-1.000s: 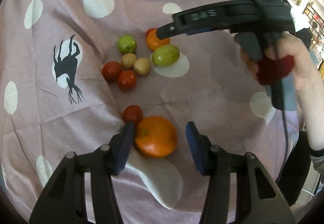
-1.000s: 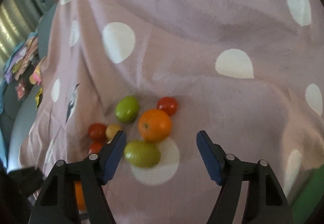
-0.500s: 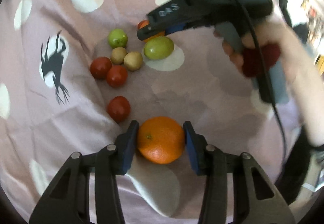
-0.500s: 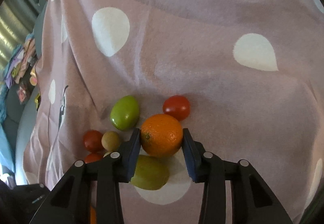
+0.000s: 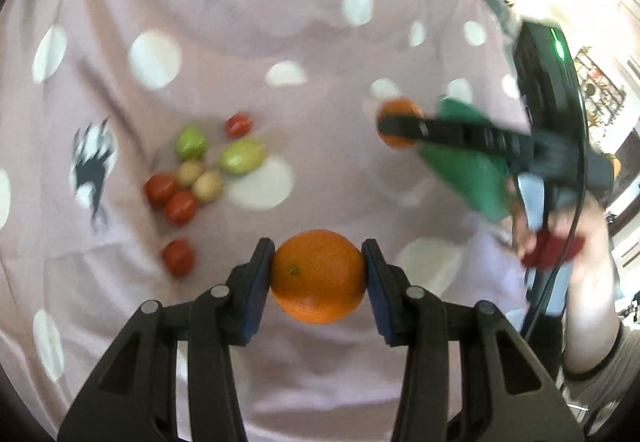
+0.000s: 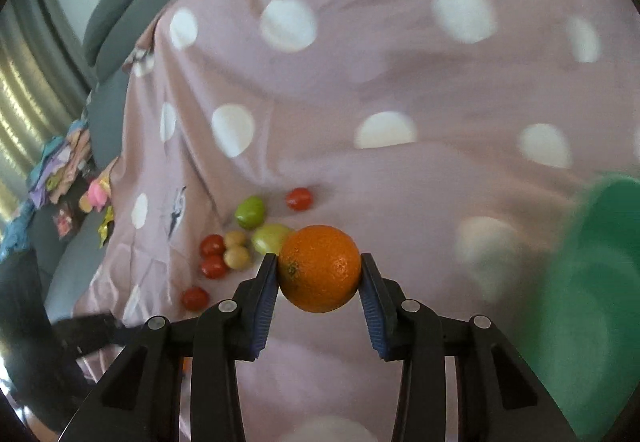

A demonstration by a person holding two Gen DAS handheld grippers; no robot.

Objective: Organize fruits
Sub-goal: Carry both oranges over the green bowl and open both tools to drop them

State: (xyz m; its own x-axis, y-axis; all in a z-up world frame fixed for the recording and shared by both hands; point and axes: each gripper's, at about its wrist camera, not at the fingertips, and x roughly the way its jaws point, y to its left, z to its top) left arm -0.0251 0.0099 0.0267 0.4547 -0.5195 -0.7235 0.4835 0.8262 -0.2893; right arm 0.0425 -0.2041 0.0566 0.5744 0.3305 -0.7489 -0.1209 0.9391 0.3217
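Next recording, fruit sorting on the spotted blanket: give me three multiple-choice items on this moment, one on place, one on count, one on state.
1. Where does the green container lie in the right wrist view?
A. at the right edge
B. at the left edge
C. at the top

2. How many oranges are gripped in all?
A. none
B. one
C. two

3. What is the left gripper doing?
A. standing open over the blanket
B. clamped on an orange
C. clamped on a red tomato

Key: 1 A, green blur at right; 2 C, the right gripper clamps a second orange; 3 B, both pads press it.
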